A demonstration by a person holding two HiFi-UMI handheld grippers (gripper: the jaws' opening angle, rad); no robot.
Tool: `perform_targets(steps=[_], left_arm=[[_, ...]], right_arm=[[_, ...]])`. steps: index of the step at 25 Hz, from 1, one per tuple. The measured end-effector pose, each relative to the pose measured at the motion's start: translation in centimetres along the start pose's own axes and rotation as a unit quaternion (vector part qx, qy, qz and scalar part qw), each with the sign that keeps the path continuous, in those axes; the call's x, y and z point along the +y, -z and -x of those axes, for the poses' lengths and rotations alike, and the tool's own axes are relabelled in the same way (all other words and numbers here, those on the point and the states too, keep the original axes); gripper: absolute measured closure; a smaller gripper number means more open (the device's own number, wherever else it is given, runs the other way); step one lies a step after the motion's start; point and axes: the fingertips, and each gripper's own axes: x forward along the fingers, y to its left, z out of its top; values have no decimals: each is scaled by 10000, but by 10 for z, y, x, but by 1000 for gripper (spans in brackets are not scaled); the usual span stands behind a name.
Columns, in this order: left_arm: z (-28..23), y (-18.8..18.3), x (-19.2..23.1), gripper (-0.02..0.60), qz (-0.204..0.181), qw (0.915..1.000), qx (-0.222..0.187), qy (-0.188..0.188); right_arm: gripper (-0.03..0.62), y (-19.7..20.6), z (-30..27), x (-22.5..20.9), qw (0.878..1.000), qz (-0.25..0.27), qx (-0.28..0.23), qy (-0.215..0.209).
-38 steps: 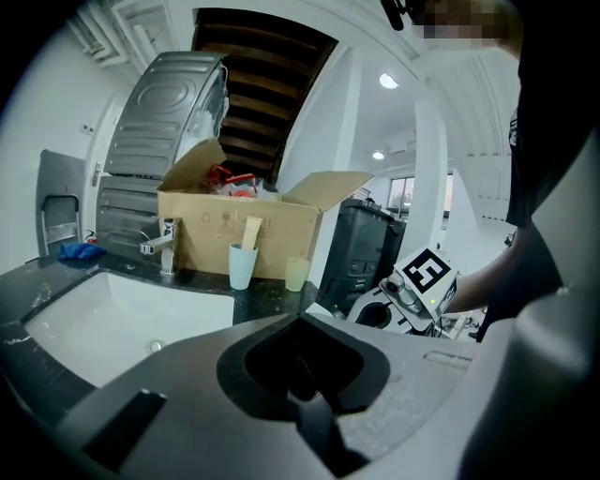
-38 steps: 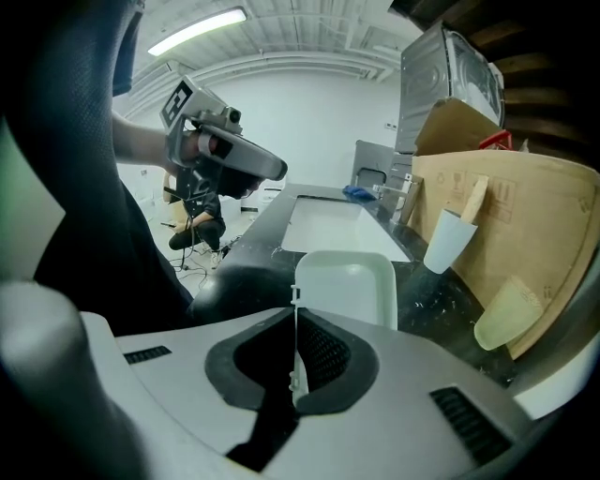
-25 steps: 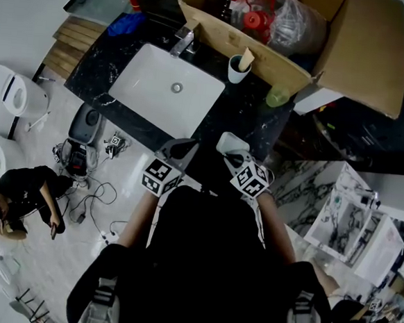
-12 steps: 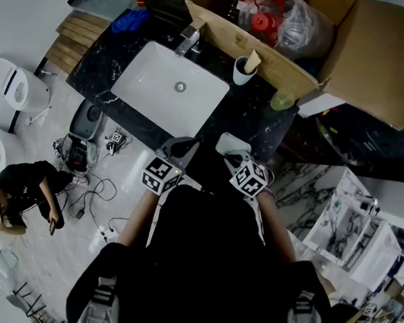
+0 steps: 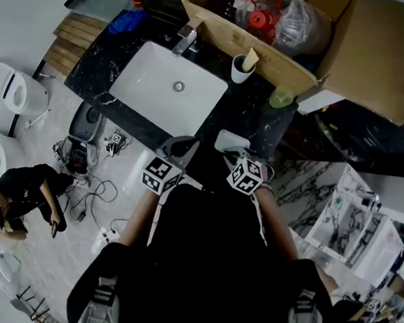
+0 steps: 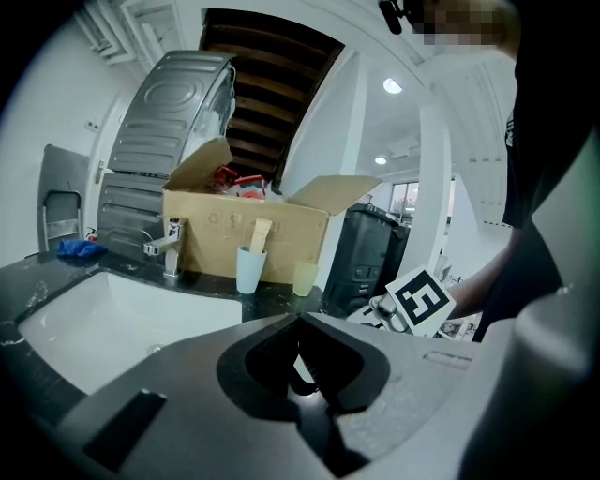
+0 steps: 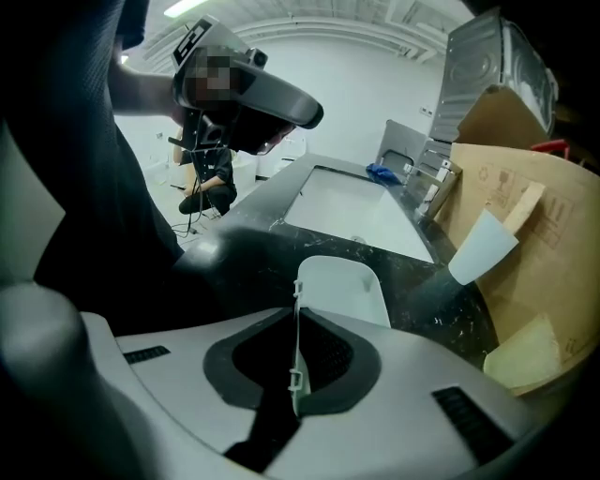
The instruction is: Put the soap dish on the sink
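— What does the right hand-held gripper [image 7: 294, 349] have hold of?

— The soap dish [image 7: 343, 287]. Its jaws are closed on the dish's near rim, which stands as a thin white edge between the pads. The rest of the dish juts out past the fingertips.

— And where is the dish in relation to the sink?

— It is over the dark marbled tabletop [image 5: 253, 118], at the tabletop's near edge. The white sink [image 5: 167, 90] lies ahead of this hand-held gripper and to its left. I cannot tell whether the dish touches the tabletop.

— The left hand-held gripper [image 6: 302, 349]?

— Its jaws are together at the tips, with nothing between the pads. It sits just beside the right one, on that one's left, and the near corner of the sink is straight ahead of it.

— Anything further out?

— Beyond the sink, ahead of the left hand-held gripper, a faucet [image 5: 184, 40] stands. To the faucet's right is a pale cup [image 5: 241, 68] with something sticking out of it. A small green cup [image 5: 279, 98] is well ahead of the right hand-held gripper. Behind both cups an open cardboard box [image 5: 368, 45] rests on the tabletop.
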Motion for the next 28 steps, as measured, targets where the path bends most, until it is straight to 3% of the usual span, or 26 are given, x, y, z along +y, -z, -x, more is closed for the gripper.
perform_targets(steps=[12, 15, 28], left_arm=[[-6, -4, -7, 583, -33, 9999, -33, 95], [-8, -4, -10, 583, -43, 9999, -34, 119], [-16, -4, -26, 583, -158, 9994, 14, 296]], right_arm=[[577, 4, 2, -7, 9996, 204, 92, 197], [543, 4, 5, -8, 9993, 167, 36, 329], [580, -6, 49, -10, 9912, -333, -814, 986]])
